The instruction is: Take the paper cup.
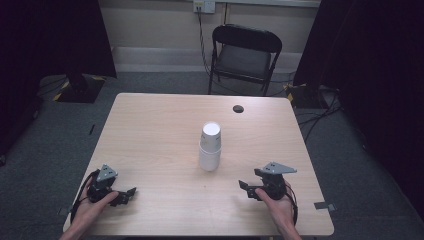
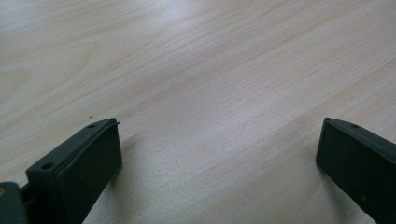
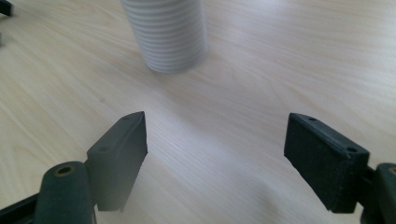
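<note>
A stack of white ribbed paper cups (image 1: 210, 146) stands upright near the middle of the light wooden table (image 1: 150, 130). My left gripper (image 1: 127, 195) rests near the front left edge, held by a hand, its jaws wide apart over bare wood (image 2: 219, 135). At the front right my right gripper (image 1: 246, 188) points toward the cups, open, with nothing between its jaws (image 3: 215, 140). The cup stack (image 3: 166, 32) rises a short way ahead of it, left of centre in the right gripper view.
A small dark round spot (image 1: 238, 108) lies near the table's far right edge. Beyond the table a black folding chair (image 1: 245, 55) stands by the wall. Cables run across the grey floor, and dark curtains hang on both sides.
</note>
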Tool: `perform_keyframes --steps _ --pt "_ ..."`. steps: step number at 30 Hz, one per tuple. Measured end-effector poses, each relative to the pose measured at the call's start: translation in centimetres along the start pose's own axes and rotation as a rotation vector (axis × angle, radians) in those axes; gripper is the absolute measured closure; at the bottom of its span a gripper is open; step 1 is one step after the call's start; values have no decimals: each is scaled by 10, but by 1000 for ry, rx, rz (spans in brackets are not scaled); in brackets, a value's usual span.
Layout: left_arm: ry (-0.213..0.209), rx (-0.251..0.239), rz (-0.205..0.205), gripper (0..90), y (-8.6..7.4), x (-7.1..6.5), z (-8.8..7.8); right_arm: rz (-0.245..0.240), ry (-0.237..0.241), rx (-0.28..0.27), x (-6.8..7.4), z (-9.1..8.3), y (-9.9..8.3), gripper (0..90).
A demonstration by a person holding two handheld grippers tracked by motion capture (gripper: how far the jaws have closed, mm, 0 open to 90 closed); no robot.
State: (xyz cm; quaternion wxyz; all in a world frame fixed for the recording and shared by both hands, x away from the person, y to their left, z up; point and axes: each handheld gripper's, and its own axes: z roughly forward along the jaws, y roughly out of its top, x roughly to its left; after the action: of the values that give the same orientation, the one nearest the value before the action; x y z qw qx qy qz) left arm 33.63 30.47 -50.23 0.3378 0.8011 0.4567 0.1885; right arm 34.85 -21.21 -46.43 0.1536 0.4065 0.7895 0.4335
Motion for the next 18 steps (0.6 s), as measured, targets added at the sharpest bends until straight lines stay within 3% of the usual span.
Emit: perform_keyframes --steps 4,7,18 --pt "0 0 0 0 0 0 0 -23 2 -34 5 0 10 217" --pt "0 0 -1 0 0 0 0 -35 36 -73 11 5 26 231" --pt "1 -1 -3 0 0 0 0 -129 110 -103 32 20 66 233"
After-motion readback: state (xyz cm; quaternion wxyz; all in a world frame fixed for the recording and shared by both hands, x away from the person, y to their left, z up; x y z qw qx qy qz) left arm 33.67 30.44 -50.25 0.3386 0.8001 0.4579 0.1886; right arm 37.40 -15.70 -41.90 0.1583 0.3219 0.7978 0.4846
